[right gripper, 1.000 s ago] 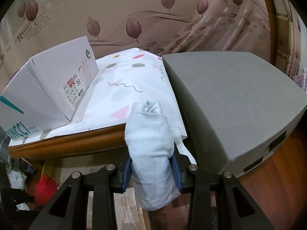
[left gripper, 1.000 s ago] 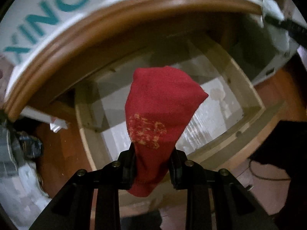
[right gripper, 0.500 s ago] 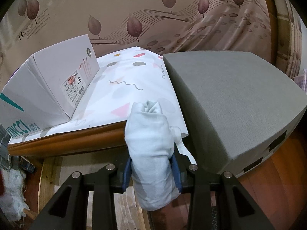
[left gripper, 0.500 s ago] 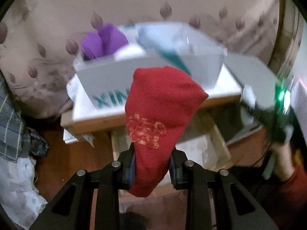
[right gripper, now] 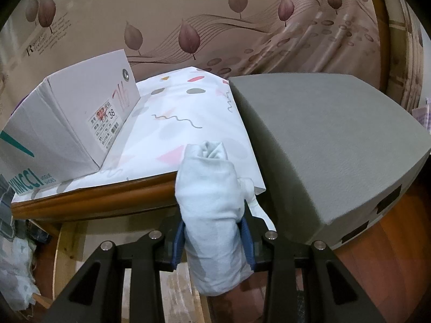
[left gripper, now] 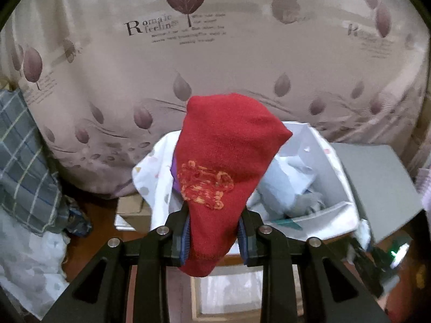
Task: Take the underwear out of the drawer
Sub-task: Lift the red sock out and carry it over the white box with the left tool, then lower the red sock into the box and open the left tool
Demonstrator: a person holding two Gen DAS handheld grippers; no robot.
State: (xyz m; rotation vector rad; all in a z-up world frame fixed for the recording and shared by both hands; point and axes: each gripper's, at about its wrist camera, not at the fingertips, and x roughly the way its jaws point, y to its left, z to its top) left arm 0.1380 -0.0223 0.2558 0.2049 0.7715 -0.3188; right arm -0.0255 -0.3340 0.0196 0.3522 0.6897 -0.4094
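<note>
My left gripper is shut on rolled red underwear with an orange print, held high above the open wooden drawer and in front of a white shoe box holding pale blue and purple rolled pieces. My right gripper is shut on rolled pale blue underwear, held above the drawer near the wooden cabinet edge. The shoe box also shows in the right wrist view on the left of the cabinet top.
A patterned white cloth covers the cabinet top. A grey box stands to its right. A leaf-print curtain hangs behind. Plaid fabric and a white bag lie at the left on the wooden floor.
My left gripper has risen from over the drawer to above the cabinet top, with the red underwear still in it. My right gripper has barely moved.
</note>
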